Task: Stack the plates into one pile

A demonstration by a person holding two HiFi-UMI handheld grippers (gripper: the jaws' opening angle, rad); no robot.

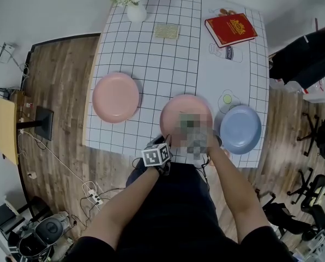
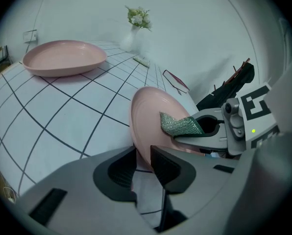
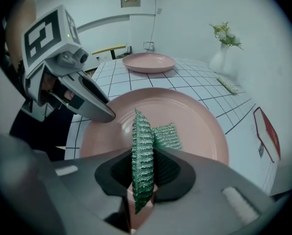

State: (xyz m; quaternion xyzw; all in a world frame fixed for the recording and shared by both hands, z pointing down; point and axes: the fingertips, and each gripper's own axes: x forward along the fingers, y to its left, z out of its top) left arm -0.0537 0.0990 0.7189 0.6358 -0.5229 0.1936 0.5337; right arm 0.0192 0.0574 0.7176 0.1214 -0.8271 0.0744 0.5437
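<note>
Three plates lie apart on the grid-cloth table [image 1: 151, 64]: a pink plate [image 1: 115, 97] at the left, a second pink plate [image 1: 179, 113] at the near middle, a blue plate [image 1: 240, 129] at the right. My left gripper [image 2: 143, 153] is shut on the near rim of the middle pink plate [image 2: 146, 116], which looks tilted in the left gripper view. My right gripper [image 3: 145, 153] is shut on a green scouring cloth [image 3: 142, 155] that hangs over that plate's bowl [image 3: 195, 116]. In the head view a blurred patch covers the right gripper.
At the far end of the table stand a white vase of flowers [image 1: 134, 4], a red book [image 1: 230, 29] and a small green pad [image 1: 167, 31]. The table's near edge runs just below the plates. Cables and office chairs are on the wooden floor.
</note>
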